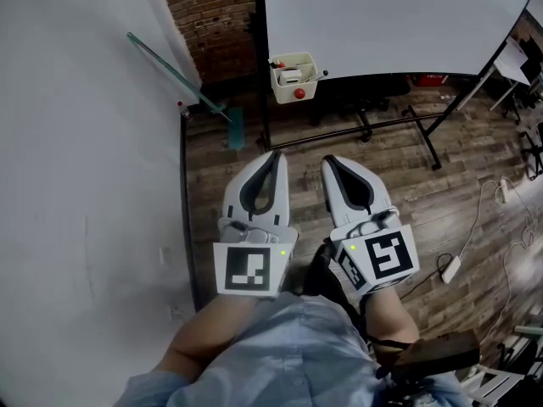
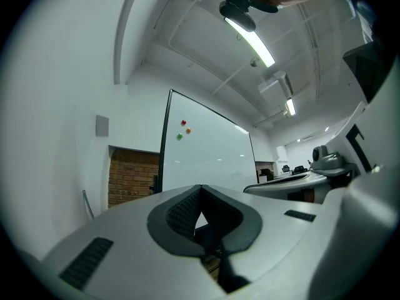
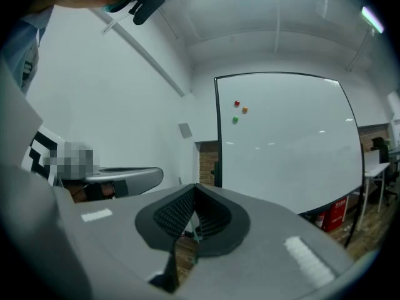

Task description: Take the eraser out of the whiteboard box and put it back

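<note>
Head view: left gripper (image 1: 273,154) and right gripper (image 1: 329,159) side by side over wood floor (image 1: 407,185), both aimed at whiteboard (image 1: 390,15). Both clenched, nothing held. Whiteboard box (image 1: 282,91) hangs at board's lower edge, well ahead of both grippers. Pale block inside, probably eraser (image 1: 290,76).

Left gripper view: jaw tips meet, nothing between. Board ahead, coloured magnets (image 2: 184,129) on it.

Right gripper view: jaws pressed together, empty. Same board ahead, left gripper alongside.
</note>
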The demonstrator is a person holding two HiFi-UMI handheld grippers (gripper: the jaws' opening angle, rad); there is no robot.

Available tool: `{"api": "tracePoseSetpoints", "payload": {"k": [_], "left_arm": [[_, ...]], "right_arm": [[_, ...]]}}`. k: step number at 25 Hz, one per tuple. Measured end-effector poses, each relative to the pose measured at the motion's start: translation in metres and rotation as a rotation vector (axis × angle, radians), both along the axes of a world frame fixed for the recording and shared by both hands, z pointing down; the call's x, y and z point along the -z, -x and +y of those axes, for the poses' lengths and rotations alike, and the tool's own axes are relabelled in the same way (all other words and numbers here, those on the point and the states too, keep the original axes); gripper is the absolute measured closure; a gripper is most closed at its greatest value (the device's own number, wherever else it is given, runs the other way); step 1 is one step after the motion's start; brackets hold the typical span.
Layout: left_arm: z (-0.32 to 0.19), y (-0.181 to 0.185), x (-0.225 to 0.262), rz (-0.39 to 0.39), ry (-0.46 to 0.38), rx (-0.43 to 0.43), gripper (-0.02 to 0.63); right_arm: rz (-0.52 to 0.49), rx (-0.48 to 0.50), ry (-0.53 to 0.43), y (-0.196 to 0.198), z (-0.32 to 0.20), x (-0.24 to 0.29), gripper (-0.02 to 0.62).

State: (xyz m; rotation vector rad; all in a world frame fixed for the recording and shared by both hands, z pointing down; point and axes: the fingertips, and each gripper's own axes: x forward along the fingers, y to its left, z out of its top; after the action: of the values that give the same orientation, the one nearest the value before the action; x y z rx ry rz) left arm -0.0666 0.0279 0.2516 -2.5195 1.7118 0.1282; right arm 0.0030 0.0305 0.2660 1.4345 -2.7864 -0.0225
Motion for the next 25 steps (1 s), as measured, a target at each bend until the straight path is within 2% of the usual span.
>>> {"api": "tracePoseSetpoints", "payload": {"k": [11,17,25], "left_arm": [[-0.078,-0.010,-0.011,-0.010,0.022,0.043,0.603],[-0.126,-0.020,-0.020,-0.024,0.044,0.095,0.603],[-0.190,-0.016,-0.021,-0.006,0.063,0.208,0.603]], "right_arm": [[0.007,0.078,0.022,-0.009,-0.076,-0.012,0.594],[0.015,0.184,0.040,-0.011,-0.123,-0.020,0.593],[0.056,0.338,0.038,-0.001,-0.188,-0.018,0.593]]}}
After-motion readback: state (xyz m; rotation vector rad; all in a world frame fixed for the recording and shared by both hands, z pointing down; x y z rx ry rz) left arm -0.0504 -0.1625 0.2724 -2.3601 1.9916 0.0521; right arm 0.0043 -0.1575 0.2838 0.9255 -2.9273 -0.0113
